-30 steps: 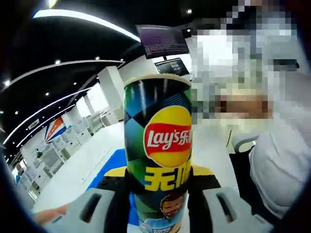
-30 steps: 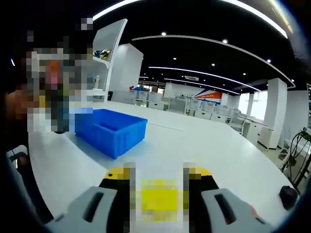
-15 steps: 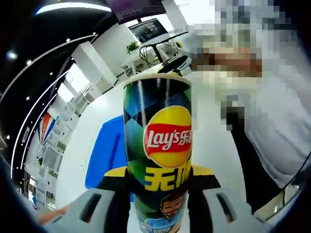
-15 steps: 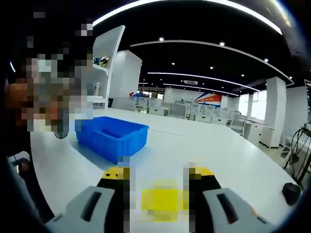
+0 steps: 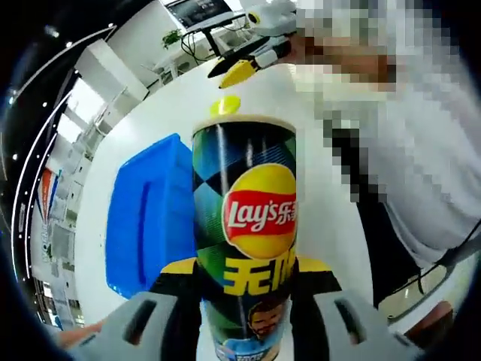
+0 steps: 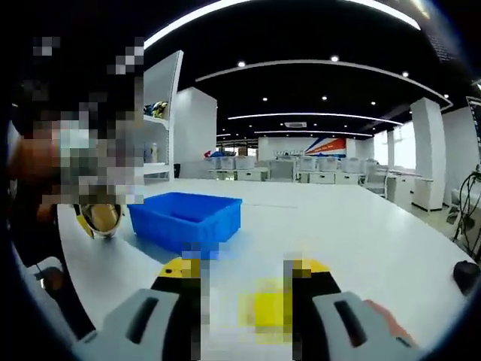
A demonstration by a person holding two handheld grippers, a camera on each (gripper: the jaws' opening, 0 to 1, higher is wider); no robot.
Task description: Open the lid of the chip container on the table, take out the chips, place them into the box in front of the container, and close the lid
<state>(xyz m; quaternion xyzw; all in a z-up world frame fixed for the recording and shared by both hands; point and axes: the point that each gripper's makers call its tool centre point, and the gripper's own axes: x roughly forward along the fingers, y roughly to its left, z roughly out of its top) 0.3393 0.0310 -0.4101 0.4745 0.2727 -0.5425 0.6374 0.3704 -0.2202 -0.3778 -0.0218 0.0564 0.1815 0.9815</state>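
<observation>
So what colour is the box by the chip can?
Blue box; clearest in the right gripper view.

Blue box (image 6: 188, 220) alone obstructs the broad white table (image 6: 361, 241)

From the left gripper view we look steeply down on the table (image 5: 301, 105), right up against the can (image 5: 244, 226) between the jaws, with the box (image 5: 146, 218) just beyond on the left. From the right gripper view we sit low and level over the table (image 6: 338, 233), facing far across the hall. Both views share the box (image 6: 188, 219), near in each.
</observation>
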